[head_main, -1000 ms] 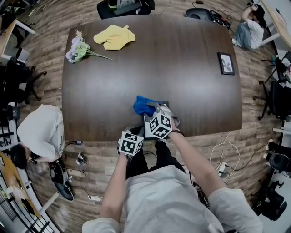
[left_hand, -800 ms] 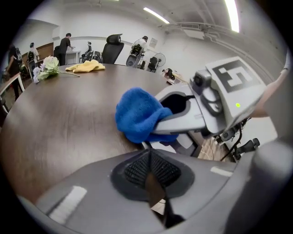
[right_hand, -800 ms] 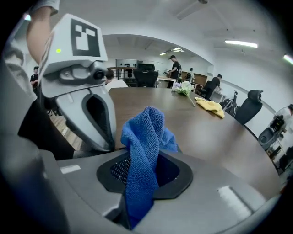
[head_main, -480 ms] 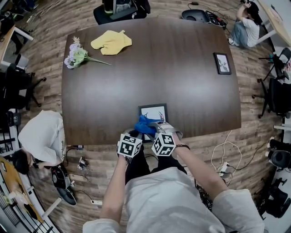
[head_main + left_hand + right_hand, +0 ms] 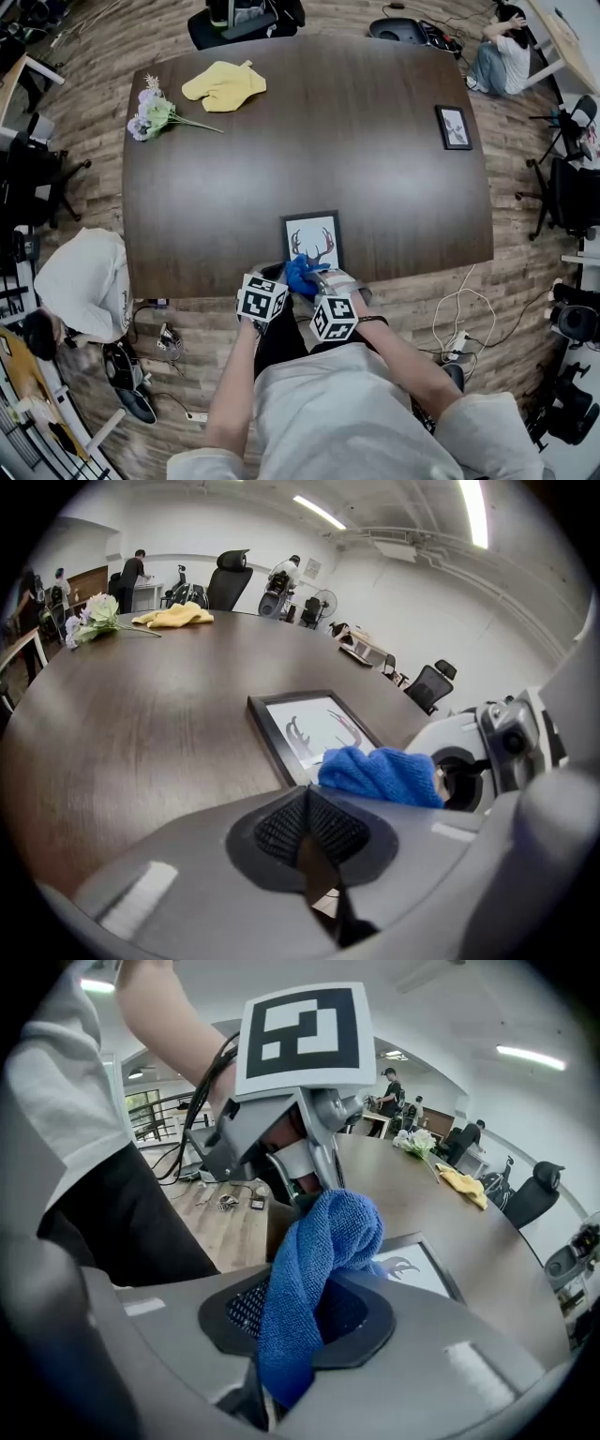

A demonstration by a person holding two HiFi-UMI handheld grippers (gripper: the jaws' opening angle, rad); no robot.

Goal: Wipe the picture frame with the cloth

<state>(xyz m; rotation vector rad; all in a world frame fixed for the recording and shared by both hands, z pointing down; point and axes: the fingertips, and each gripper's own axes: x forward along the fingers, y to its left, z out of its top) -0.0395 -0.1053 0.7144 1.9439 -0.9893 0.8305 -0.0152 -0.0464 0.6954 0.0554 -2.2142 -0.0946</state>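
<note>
Right gripper view alone shows right claw (image 5: 269, 1393) pinching cloth (image 5: 314, 1269).

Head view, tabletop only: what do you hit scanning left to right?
flowers → yellow cloth → antler picture frame → small picture frame
</note>
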